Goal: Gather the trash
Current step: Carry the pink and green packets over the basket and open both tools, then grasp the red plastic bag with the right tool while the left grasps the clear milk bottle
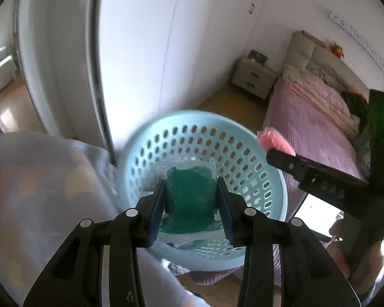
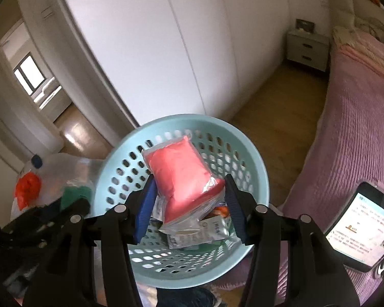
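Note:
A light blue perforated basket (image 1: 253, 138) (image 2: 245, 140) stands on the floor beside the bed. My left gripper (image 1: 192, 199) is shut on a clear packet of green material (image 1: 189, 192) and holds it over the basket. My right gripper (image 2: 189, 202) is shut on a clear packet of pink material (image 2: 181, 168), also over the basket; that packet's tip shows in the left wrist view (image 1: 274, 140). Several packets and wrappers (image 2: 204, 232) lie in the basket's bottom.
A bed with a purple cover (image 2: 355, 133) runs along the right, with a lit phone (image 2: 363, 227) on it. White wardrobe doors (image 2: 151, 46) stand behind the basket. A clear bag with a bottle and orange item (image 2: 35, 179) sits at left. A nightstand (image 1: 253, 76) stands far back.

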